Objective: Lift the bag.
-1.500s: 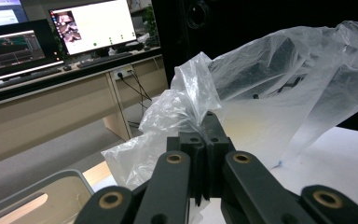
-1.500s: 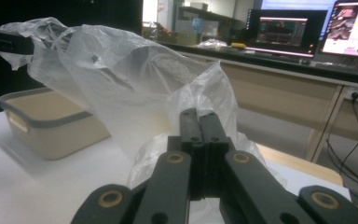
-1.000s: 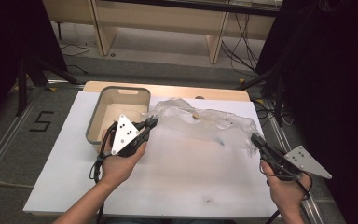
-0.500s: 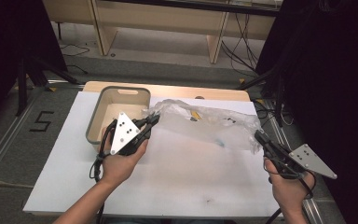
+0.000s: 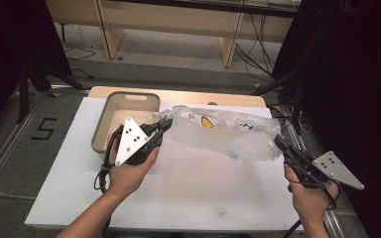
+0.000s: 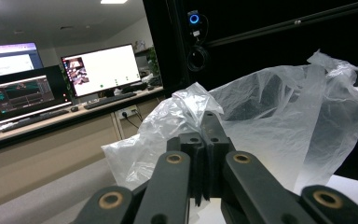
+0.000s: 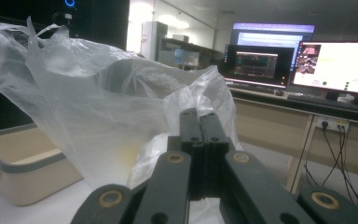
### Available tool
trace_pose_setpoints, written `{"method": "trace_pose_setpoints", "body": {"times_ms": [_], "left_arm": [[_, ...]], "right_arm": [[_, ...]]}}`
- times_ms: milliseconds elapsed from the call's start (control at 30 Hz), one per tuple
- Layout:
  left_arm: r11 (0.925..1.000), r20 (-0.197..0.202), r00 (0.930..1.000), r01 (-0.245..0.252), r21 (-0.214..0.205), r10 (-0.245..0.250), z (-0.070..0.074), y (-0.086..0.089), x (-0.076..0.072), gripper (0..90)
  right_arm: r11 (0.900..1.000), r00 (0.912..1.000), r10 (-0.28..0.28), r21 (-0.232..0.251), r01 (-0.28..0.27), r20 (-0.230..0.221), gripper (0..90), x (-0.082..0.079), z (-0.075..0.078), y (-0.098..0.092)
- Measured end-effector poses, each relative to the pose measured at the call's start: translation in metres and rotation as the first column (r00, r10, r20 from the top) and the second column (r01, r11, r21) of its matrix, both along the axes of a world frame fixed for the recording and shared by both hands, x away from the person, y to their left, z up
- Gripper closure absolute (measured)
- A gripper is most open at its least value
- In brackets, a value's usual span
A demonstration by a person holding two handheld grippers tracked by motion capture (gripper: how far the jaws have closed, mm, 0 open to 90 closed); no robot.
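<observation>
A clear plastic bag (image 5: pixel 228 134) hangs stretched across the white table top between both grippers. My left gripper (image 5: pixel 165 125) is shut on the bag's left end, beside the bin. My right gripper (image 5: pixel 279 141) is shut on its right end, near the table's right edge. In the left gripper view the closed jaws (image 6: pixel 209 122) pinch the film and the bag (image 6: pixel 284 107) billows beyond them. In the right gripper view the shut gripper (image 7: pixel 198 119) holds crumpled film (image 7: pixel 88 93) the same way. A yellow patch (image 5: pixel 207 121) shows through the bag; I cannot tell whether it is print or an object.
A beige bin with a grey rim (image 5: pixel 103 124) stands at the table's back left, also seen low in the right gripper view (image 7: pixel 23 168). The white sheet (image 5: pixel 188 193) covers the table. Wooden shelving and cables lie beyond the far edge; monitors stand on a desk (image 6: pixel 102 70).
The bag has been drawn flatter and wider between the grippers, and the yellow patch now shows through it. Both hands have shifted only slightly.
</observation>
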State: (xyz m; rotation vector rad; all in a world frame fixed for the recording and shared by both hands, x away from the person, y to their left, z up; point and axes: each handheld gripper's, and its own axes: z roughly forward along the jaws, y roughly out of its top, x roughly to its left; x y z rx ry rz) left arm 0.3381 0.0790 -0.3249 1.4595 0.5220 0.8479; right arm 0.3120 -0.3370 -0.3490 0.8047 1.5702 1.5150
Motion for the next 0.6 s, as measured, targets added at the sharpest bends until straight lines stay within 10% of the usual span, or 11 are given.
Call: {"method": "trace_pose_setpoints", "body": {"times_ms": [600], "left_arm": [[0.9995, 0.03, 0.9995, 0.013, -0.029, -0.012, 0.012, -0.002, -0.004, 89.2]], "right_arm": [[0.9997, 0.9995, -0.014, 0.021, 0.014, 0.027, 90.0, 0.001, 0.011, -0.004]]}}
